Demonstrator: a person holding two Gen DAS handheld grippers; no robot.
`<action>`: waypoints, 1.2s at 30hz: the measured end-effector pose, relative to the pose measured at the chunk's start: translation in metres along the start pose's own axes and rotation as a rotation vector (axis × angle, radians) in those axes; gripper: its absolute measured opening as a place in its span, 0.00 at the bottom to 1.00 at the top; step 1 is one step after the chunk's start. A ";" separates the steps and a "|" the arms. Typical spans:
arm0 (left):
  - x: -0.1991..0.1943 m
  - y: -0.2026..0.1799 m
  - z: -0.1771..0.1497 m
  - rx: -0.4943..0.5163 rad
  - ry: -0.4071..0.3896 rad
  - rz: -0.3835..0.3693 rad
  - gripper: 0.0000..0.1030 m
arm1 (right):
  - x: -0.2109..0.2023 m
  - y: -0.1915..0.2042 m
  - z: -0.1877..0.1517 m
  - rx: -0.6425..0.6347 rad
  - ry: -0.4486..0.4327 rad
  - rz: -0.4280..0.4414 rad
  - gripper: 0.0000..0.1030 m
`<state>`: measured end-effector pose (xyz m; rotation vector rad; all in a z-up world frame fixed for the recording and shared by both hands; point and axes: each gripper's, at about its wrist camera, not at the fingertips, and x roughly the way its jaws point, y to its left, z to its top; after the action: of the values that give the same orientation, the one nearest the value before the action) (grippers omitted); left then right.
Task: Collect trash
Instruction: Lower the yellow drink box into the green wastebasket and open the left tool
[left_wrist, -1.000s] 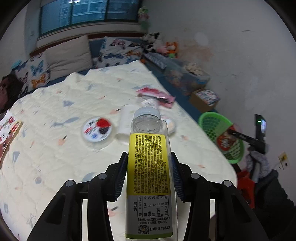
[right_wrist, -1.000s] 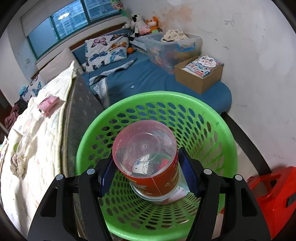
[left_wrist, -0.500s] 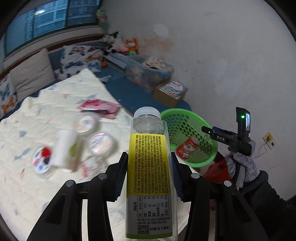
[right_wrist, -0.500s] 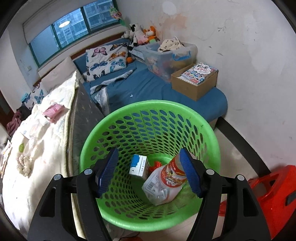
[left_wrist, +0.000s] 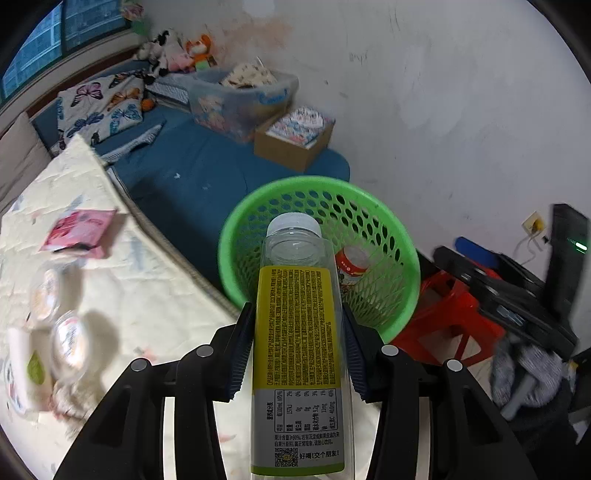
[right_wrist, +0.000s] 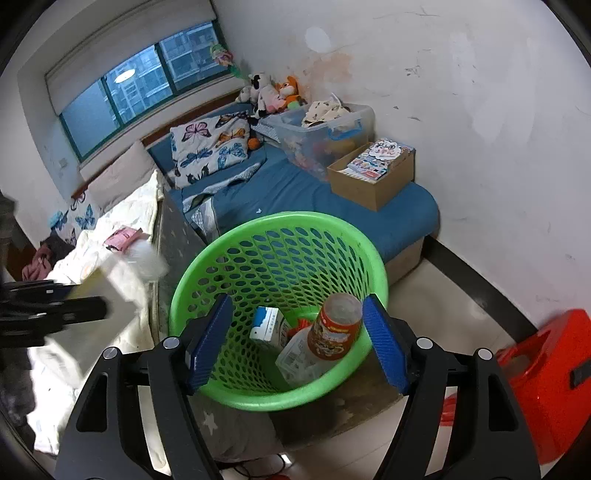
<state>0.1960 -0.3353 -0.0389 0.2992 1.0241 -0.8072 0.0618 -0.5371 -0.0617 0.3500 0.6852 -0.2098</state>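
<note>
The left gripper (left_wrist: 297, 354) is clamped on a clear bottle (left_wrist: 297, 332) with a yellow label, its pads pressed against the bottle's two sides. The bottle's long axis runs straight out along the fingers, white cap leading. In the left wrist view that cap lies over the near rim of the green basket (left_wrist: 258, 206), which stands on the floor just past the edge of the bed (left_wrist: 147, 295). So the basket lies ahead of and below this gripper. Judging by the overlap alone, the bottle's body is probably over the bed edge, not yet over the basket's opening, so a short push forward seems needed before letting go.

The right gripper (right_wrist: 297, 341) holds nothing. Its jaws are opening, blue pads wide apart above the basket (right_wrist: 236, 236), and a red cup (right_wrist: 334, 326) lies inside among other wrappers and a small carton (right_wrist: 264, 323).

More trash waits on the bed: a pink packet (left_wrist: 79, 232) and blurred round lidded tubs (left_wrist: 68, 343) toward its near edge. The left gripper is the one beside them.
</note>
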 end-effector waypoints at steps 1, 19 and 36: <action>0.006 -0.004 0.004 0.011 0.011 0.003 0.43 | -0.002 -0.002 -0.001 0.005 -0.003 -0.002 0.71; 0.114 -0.038 0.063 -0.054 0.235 -0.008 0.43 | -0.009 -0.024 -0.021 0.084 0.008 -0.003 0.71; 0.055 -0.022 0.044 -0.056 0.068 -0.062 0.54 | -0.028 -0.017 -0.027 0.100 -0.015 0.018 0.71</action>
<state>0.2232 -0.4005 -0.0603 0.2495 1.1228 -0.8275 0.0198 -0.5407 -0.0668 0.4499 0.6580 -0.2298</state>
